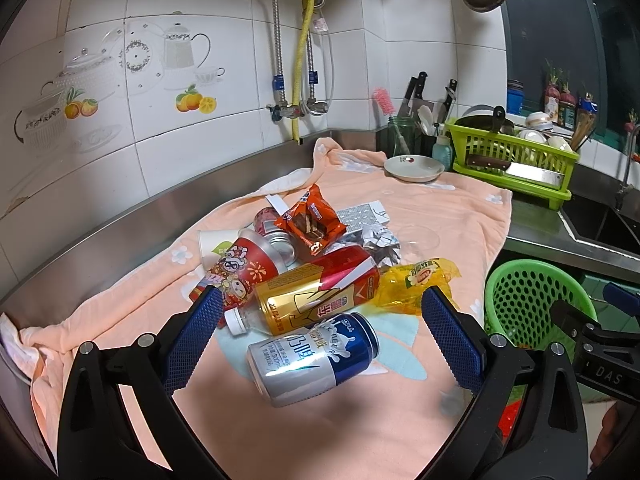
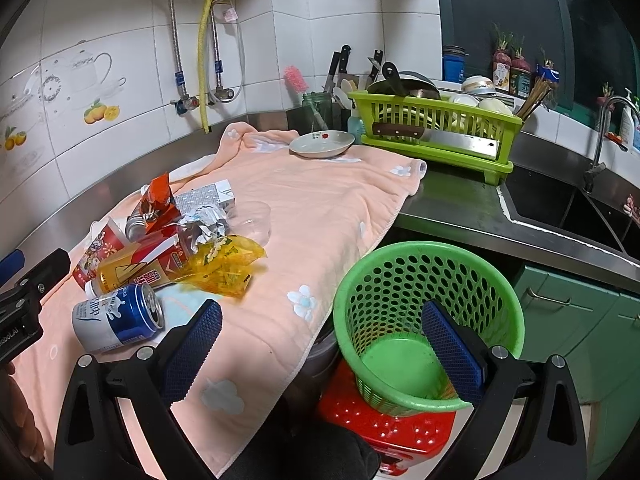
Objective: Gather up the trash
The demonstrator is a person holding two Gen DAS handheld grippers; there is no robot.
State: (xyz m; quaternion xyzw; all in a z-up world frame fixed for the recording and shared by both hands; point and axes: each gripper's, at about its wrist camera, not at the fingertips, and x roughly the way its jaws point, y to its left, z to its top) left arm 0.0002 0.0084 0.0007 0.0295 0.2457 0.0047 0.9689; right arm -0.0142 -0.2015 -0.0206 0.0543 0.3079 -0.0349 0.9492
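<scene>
Both grippers have their blue-padded fingers spread wide apart, holding nothing. Left gripper (image 1: pixel 322 326) hovers over a pile of trash on a peach towel (image 2: pixel 320 200) spread across a steel counter; right gripper (image 2: pixel 322 334) hangs above a green perforated wastebasket (image 2: pixel 400 280), which stands on a red stool (image 2: pixel 384 424) just past the towel's edge. I can see nothing inside the basket — only its bare green floor.

Nearest the left gripper lies one blue-and-silver can (image 1: pixel 316 358) on its side, marked "300mL" among Chinese characters. Just behind it, touching, lies one gold-and-red can (image 1: pixel 320 292), also on its side, with Chinese lettering. One yellow crinkled wrapper (image 1: pixel 416 280) sits beside the gold can, on the basket's side. On the other side lie one red paper cup (image 1: pixel 244 268) with cartoon print, one white paper cup (image 1: pixel 212 246) and a clear bottle with a white cap (image 1: pixel 236 322). Farther back in the pile: one orange snack packet (image 1: pixel 310 220), one crumpled foil ball (image 1: pixel 380 240), one silver-patterned box (image 1: pixel 360 214), one clear plastic cup (image 1: pixel 418 236).

Beyond the pile, at the towel's far end, sits one shallow white dish (image 1: pixel 414 168). Next to it stands a lime-green dish rack (image 2: pixel 436 128) holding bowls, with one cleaver (image 2: pixel 436 136) across its front.
</scene>
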